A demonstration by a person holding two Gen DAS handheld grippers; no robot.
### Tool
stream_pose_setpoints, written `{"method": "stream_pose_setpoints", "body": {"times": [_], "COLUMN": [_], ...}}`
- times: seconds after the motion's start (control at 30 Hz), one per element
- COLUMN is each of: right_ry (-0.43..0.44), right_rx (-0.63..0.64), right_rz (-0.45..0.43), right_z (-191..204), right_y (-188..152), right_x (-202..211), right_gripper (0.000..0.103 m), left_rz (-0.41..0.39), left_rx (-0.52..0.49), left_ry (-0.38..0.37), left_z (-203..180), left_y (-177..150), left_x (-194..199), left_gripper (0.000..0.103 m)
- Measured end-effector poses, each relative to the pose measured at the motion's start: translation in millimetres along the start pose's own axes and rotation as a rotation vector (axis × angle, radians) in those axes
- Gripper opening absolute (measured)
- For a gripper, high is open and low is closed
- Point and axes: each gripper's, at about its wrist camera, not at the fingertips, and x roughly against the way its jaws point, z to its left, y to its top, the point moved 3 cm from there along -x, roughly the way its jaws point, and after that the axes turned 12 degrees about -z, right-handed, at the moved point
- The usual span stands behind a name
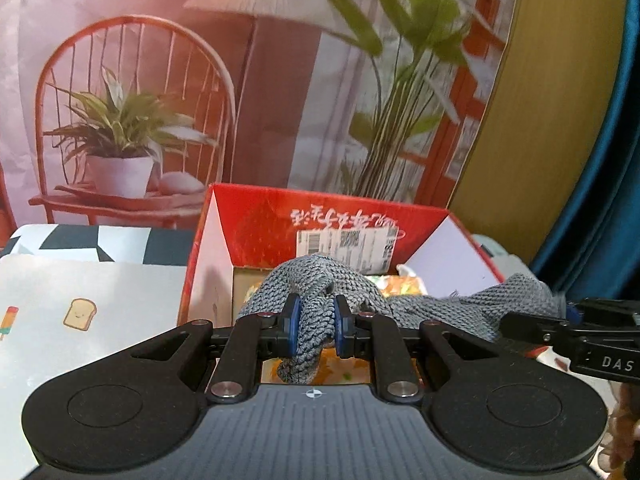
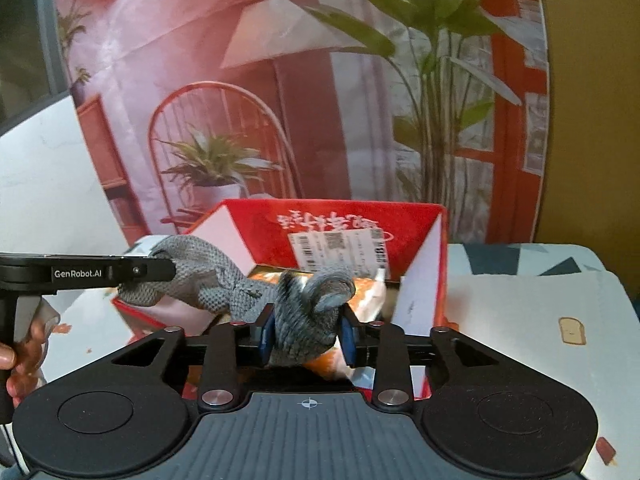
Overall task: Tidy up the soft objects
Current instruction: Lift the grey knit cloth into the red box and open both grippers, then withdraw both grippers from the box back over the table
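Plainly, a grey waffle-knit cloth sagged over the open red cardboard box, bunched between both grippers: left gripper pinched it; right gripper's blurred grip was unclear.

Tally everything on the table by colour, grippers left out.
Grey: 1, the knitted cloth stretched between the two grippers over the box.
Red: 1, the open cardboard box.
Orange and white: 1, the patterned packet inside the box.
White with toast prints: 1, the mat on the table.
Total: 4
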Motion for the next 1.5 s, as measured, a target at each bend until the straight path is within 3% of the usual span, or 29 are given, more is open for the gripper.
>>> {"method": "stream_pose_setpoints", "body": {"times": [0.1,0.23,0.3,0.5,0.73,0.97,1.33,1.5], "right_ry": [-0.027,-0.074,-0.097,-0.097,-0.091,-0.081,-0.131,-0.157], "right_rx": [0.009,0.039,0.058,0.067,0.069,0.042,-0.044,-0.115], "right_rz": [0.011,-0.004,-0.014,-0.066,-0.098,-0.082,0.072,0.125], "right_z": [-3,-7,-8,-11,-13,-19,-41,-55], "right_y": [-4,-8,-8,-6,-22,-41,-92,-111], "right_x": [-4,-1,2,19,44,56,40,33], "right_gripper": [0.038,0.061,0.068,0.072,0.074,0.074,0.069,0.066], "left_rz": [0.027,0.014,0.004,-0.027,-0.053,-0.001,0.163,0.219], "left_rx": [-0.011,-0.045,-0.062,-0.083,-0.026,0.050,0.117,0.103], "left_ry": [-0.008,-0.018,-0.015,-0.014,-0.026,-0.030,-0.024,-0.026], "left_z": [0,-3,-5,-8,-1,9,16,10], "left_y": [-2,-2,-2,-2,-21,-51,-101,-117], "left_x": [-9,-6,-2,24,62,74,32,7], "left_gripper": [0.025,0.059,0.063,0.070,0.070,0.068,0.056,0.056]}}
